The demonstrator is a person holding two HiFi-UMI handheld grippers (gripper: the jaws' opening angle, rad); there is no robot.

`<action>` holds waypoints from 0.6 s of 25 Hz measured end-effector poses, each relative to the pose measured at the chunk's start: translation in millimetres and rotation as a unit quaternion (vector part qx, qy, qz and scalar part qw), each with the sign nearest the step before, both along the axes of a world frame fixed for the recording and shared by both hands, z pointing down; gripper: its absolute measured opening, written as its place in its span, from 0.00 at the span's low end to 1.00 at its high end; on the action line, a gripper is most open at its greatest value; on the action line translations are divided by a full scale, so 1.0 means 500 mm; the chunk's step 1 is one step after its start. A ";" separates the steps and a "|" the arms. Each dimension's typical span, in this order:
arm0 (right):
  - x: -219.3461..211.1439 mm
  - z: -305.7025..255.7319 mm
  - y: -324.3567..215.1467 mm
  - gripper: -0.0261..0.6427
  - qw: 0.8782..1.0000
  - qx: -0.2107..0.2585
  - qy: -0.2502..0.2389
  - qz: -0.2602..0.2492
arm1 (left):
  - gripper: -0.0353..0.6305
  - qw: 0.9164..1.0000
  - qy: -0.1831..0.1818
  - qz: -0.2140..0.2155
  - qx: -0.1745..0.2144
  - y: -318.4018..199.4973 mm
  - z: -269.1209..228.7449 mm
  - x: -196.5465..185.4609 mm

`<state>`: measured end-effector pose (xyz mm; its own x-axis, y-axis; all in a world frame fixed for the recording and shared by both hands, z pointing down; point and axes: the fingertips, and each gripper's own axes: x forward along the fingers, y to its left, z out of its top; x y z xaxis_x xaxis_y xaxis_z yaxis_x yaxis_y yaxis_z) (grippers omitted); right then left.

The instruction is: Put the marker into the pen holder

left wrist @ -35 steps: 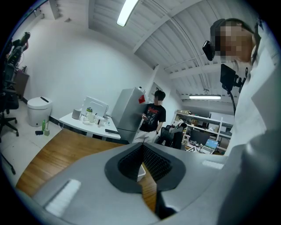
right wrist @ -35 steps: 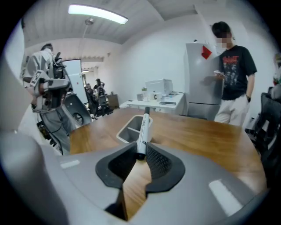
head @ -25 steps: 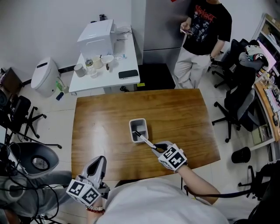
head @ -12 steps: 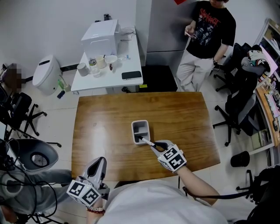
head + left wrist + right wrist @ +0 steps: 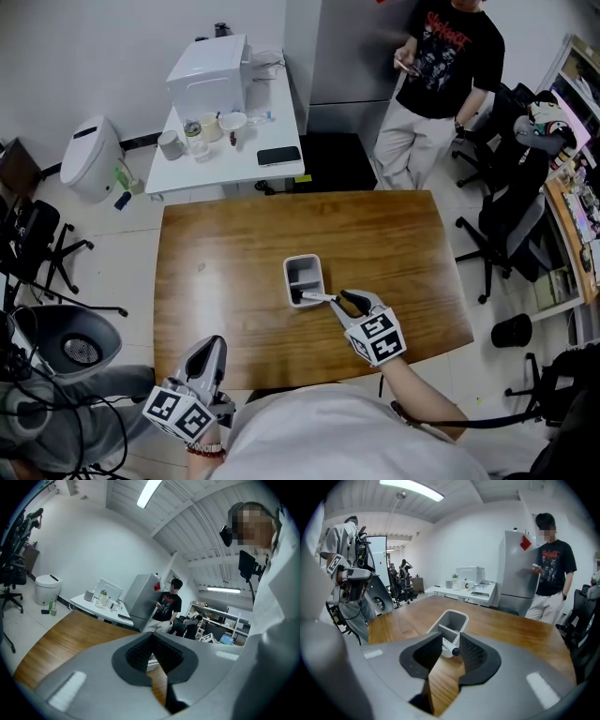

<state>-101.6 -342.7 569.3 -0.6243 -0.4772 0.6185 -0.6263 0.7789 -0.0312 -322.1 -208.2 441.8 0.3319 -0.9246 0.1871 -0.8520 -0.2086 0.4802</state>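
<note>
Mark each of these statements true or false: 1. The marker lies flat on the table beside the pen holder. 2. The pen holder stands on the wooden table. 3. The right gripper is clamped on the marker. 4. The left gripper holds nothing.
1. False. The marker has one end inside the pen holder and leans out over its rim.
2. True. It stands upright near the middle of the table.
3. False. The right gripper has just been opening its jaws. Its pads now stand apart, with the marker's dark end between them.
4. True. The left gripper is at the table's near edge, with its jaw tips together and nothing between them.
</note>
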 end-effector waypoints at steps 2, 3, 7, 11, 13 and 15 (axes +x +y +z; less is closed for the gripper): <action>0.007 -0.006 0.012 0.20 1.000 0.003 -0.002 0.017 | 0.04 1.000 0.007 0.012 -0.001 -0.008 0.009 -0.001; 0.011 -0.010 0.020 0.19 1.000 0.005 -0.002 0.024 | 0.04 1.000 0.011 0.020 -0.001 -0.012 0.015 -0.001; 0.038 -0.029 0.055 0.19 0.998 0.020 -0.004 0.051 | 0.04 0.998 0.025 0.064 -0.004 -0.036 0.050 0.006; 0.086 -0.035 0.098 0.12 0.995 0.032 -0.019 0.093 | 0.04 0.996 0.020 0.084 -0.016 -0.051 0.069 0.014; 0.113 -0.043 0.117 0.11 0.993 0.035 -0.030 0.108 | 0.04 0.996 0.023 0.083 -0.008 -0.049 0.058 0.026; 0.134 -0.056 0.129 0.09 0.992 0.044 -0.037 0.114 | 0.04 0.996 0.025 0.091 -0.001 -0.043 0.048 0.041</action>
